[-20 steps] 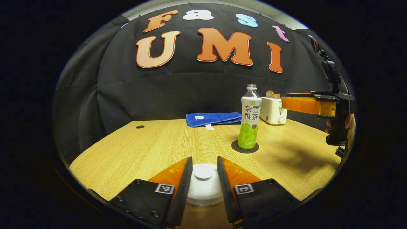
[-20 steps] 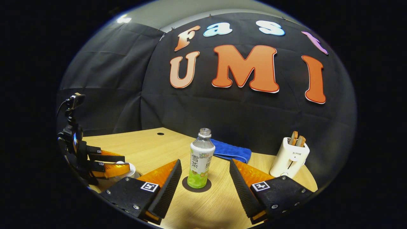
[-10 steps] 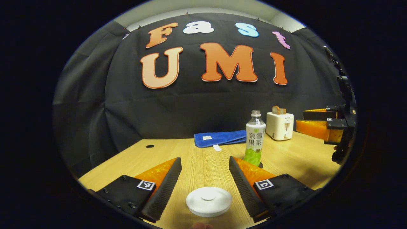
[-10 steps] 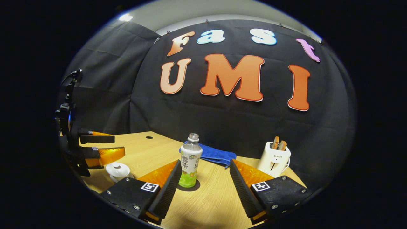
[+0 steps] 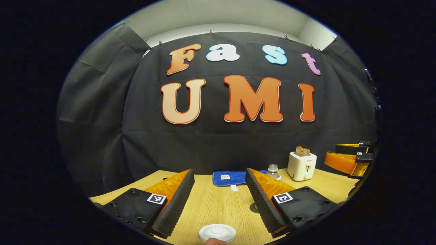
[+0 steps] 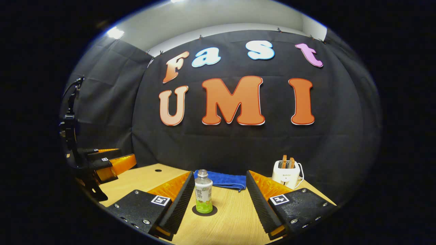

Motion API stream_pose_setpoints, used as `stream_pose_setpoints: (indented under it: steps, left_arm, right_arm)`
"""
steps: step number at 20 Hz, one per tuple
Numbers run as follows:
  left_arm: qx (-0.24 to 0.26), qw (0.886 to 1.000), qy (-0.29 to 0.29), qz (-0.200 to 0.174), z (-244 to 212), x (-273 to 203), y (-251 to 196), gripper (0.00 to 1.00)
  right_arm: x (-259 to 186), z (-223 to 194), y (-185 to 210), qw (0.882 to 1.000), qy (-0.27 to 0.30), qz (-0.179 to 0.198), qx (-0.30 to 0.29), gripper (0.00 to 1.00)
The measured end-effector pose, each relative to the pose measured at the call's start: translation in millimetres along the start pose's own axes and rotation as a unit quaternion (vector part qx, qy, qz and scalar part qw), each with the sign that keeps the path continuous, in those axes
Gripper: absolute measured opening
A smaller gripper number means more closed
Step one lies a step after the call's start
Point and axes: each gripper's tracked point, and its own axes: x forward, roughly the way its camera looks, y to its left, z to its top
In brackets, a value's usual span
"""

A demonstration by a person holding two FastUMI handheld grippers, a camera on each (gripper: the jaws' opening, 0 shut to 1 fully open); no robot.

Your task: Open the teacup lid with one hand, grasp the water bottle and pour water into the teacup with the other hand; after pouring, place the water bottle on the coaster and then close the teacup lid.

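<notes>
The white teacup lid lies low at the bottom edge of the left gripper view, in front of and below my open left gripper; the cup under it is hidden. In the right gripper view the water bottle, uncapped with a green lower label, stands upright on the dark round coaster. My right gripper is open and drawn back from it, the bottle showing between its fingers. The bottle's neck peeks over my left gripper's right-hand finger.
A white toaster with bread slices stands at the back right of the wooden table, beside a folded blue towel. A cable hole sits at the back left. The other gripper hovers at the right.
My left gripper opened wider, let go of the lid and pulled up and back. My right gripper also drew back from the bottle, which now looks smaller.
</notes>
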Motion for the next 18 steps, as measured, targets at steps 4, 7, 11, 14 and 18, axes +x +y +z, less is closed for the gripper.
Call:
stream_pose_setpoints:
  steps: [4,7,11,14,18]
  left_arm:
    - [-0.004,1.0,-0.017,0.005,17.2,7.1,-0.5,0.98]
    - [-0.012,1.0,-0.021,0.013,23.9,10.0,4.5,0.98]
    - [-0.009,0.999,-0.028,0.019,25.0,8.7,11.4,0.98]
    - [-0.006,0.999,-0.036,0.023,30.0,7.5,13.5,0.98]
    - [-0.006,0.999,-0.042,0.024,32.9,4.9,14.2,0.98]
  right_arm:
    - [-6.5,15.1,-3.1,1.0,-0.012,0.005,0.017,0.9]
    - [-8.5,23.0,-10.8,1.0,-0.022,-0.015,-0.004,0.9]
    - [-11.8,20.3,10.6,0.999,-0.028,0.024,-0.02,0.9]
    - [-6.6,28.2,7.0,0.999,-0.034,0.009,-0.025,0.9]
    - [-5.3,40.9,-1.8,0.997,-0.051,-0.028,-0.043,0.91]
